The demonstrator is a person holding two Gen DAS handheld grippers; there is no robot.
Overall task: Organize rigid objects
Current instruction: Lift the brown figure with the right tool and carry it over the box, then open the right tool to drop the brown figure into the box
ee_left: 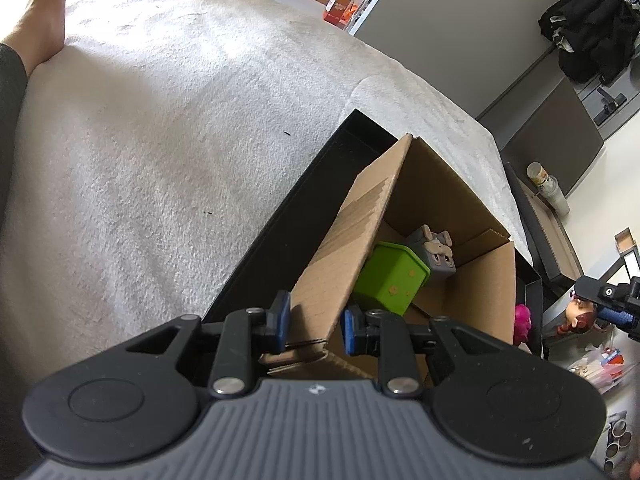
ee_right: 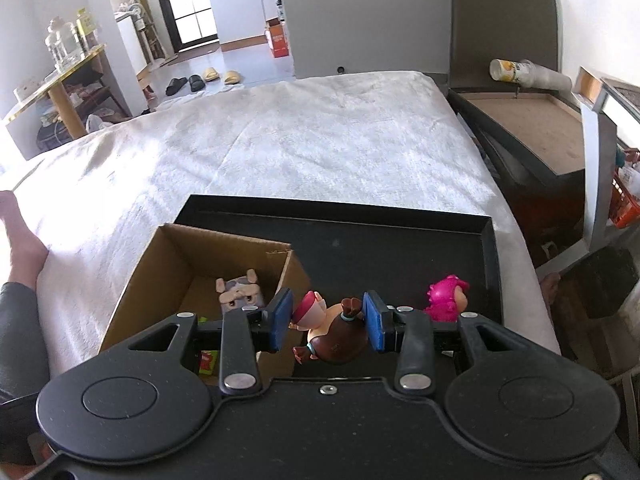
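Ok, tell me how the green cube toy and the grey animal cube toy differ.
The green cube toy is bright green with small orange spots; the grey animal cube toy is grey, with ears and a face. The green one lies nearer the box flap clamped by the left tool; the grey one sits behind it, deeper in. Both are blocky toys already inside the cardboard box.

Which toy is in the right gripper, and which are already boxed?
The brown-haired doll is gripped. Green cube and grey animal cube are boxed; pink toy sits on the tray.
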